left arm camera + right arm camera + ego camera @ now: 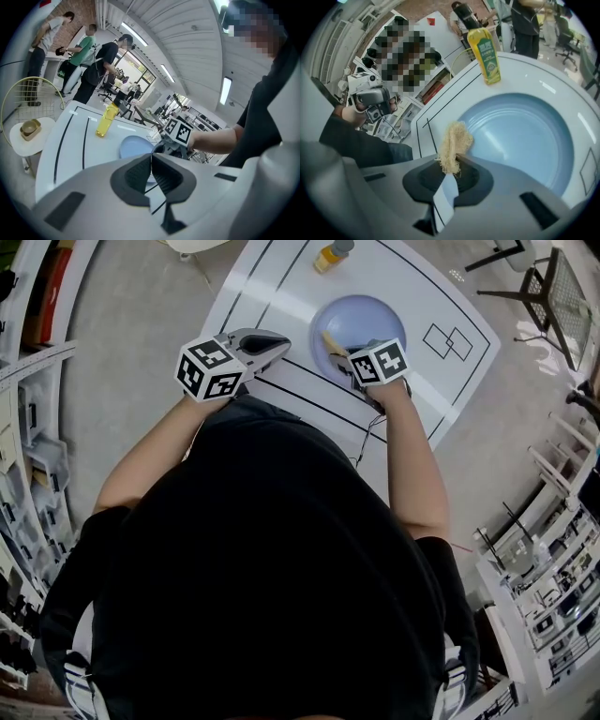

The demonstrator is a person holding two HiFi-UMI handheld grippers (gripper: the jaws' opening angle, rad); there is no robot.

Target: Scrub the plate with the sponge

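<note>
Two grippers share the work unevenly. The right gripper (449,174) has its jaws pinched on the straw-coloured sponge (453,143). The sponge's free end sticks out forward over the near rim of the blue plate (520,136), presumably so that fibre rather than plastic meets the dish. The left gripper (151,169) hangs just left of the plate above the desk (441,296), jaws pressed together on nothing (likely held clear, or ready to steady the rim). A yellow bottle (485,54) stands beyond the plate, outside the scrubbing path.

Glossy smooth plate (520,140), rough fibrous sponge (453,143)
</note>
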